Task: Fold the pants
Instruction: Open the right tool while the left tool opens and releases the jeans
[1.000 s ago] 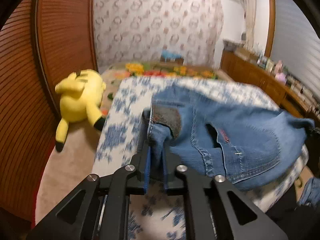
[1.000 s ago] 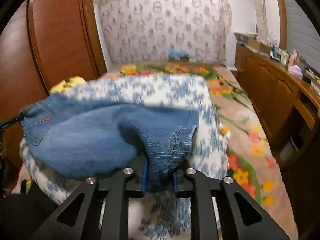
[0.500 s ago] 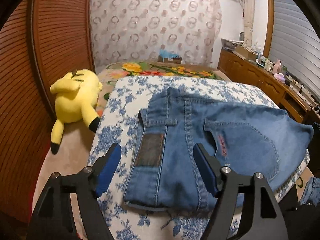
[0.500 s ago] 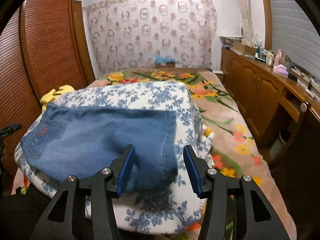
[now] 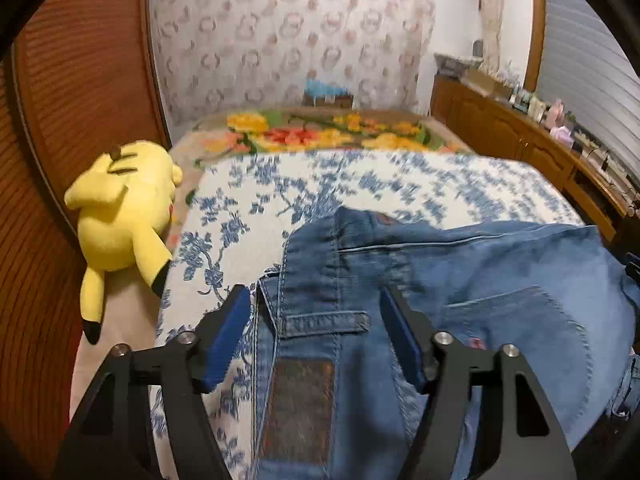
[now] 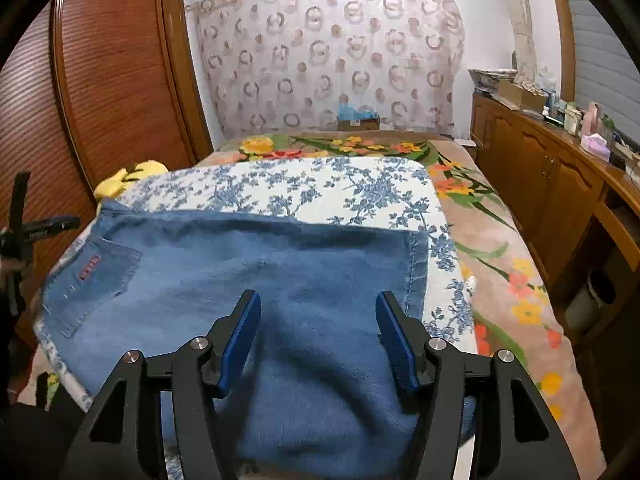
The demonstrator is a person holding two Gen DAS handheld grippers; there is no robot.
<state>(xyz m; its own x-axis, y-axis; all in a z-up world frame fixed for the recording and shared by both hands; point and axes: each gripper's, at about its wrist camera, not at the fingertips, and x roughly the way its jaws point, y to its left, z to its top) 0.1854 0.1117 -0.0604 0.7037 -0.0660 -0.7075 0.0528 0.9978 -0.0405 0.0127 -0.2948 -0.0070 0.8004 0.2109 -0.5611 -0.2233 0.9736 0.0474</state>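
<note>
Blue denim pants [image 5: 460, 288] lie folded on a blue-flowered white cushion [image 5: 280, 192]. In the left wrist view my left gripper [image 5: 316, 316] is open, its blue pads straddling the waistband with the brown patch [image 5: 300, 408] and a belt loop. In the right wrist view the pants [image 6: 240, 272] lie flat, back pocket [image 6: 92, 284] at the left, hem edge at the right. My right gripper [image 6: 318, 320] is open just above the denim near the hem end, holding nothing.
A yellow plush toy [image 5: 124, 208] lies left of the cushion by a wooden wardrobe [image 5: 72, 80]. A floral blanket [image 6: 500, 264] covers the bed around the cushion. A wooden cabinet [image 6: 552, 176] with small items runs along the right wall. A patterned curtain [image 6: 332, 52] hangs behind.
Both grippers were shut on the pants a second ago and have let go and opened. The pants have dropped flat on the cushion. Both grippers have moved in low over the denim.
</note>
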